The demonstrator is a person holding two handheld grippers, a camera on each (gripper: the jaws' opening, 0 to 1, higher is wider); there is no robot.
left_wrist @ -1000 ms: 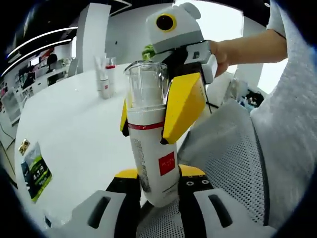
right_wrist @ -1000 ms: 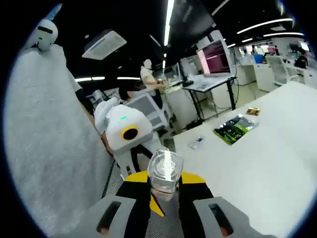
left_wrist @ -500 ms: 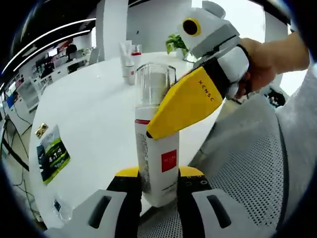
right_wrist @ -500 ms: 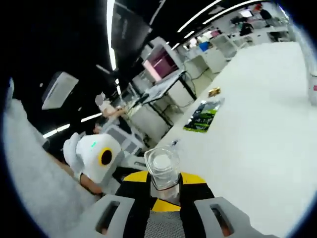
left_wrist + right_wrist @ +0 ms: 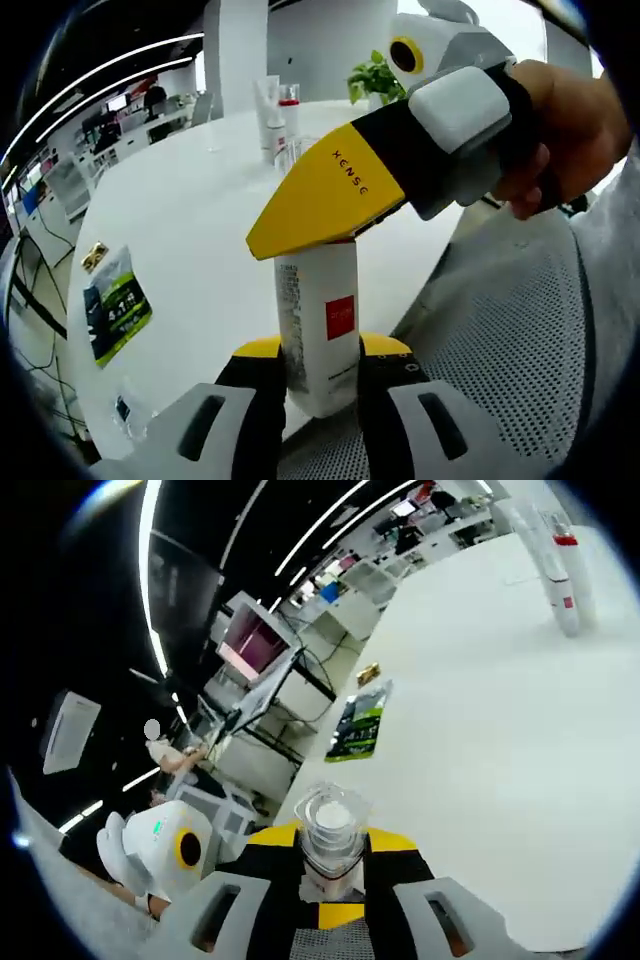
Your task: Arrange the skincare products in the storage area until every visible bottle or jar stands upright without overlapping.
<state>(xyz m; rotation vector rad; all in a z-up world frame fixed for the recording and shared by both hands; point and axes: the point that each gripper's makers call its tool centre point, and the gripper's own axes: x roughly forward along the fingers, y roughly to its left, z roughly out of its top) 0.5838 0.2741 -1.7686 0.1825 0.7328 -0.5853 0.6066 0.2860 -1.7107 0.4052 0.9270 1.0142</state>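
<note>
A white bottle (image 5: pixel 318 330) with a red label stands upright between the jaws of my left gripper (image 5: pixel 320 358), which is shut on its lower body. My right gripper (image 5: pixel 315 205) reaches in from the right in a person's hand (image 5: pixel 560 120), lying almost level across the bottle's top and hiding the cap. In the right gripper view the clear cap (image 5: pixel 328 825) sits clamped between the yellow-and-black jaws of my right gripper (image 5: pixel 330 848). The left gripper's white body (image 5: pixel 165 852) shows at lower left.
Far across the white round table (image 5: pixel 190 220) stand a white tube (image 5: pixel 268 108) and a red-capped bottle (image 5: pixel 290 112); these bottles (image 5: pixel 560 575) also appear in the right gripper view. A green packet (image 5: pixel 115 305) and a small gold item (image 5: pixel 95 255) lie near the table edge. A grey mesh chair (image 5: pixel 500 350) is below.
My right gripper has rolled from upright to nearly level over the bottle's top, still clamped on the cap, which it now hides. The left gripper keeps its hold.
</note>
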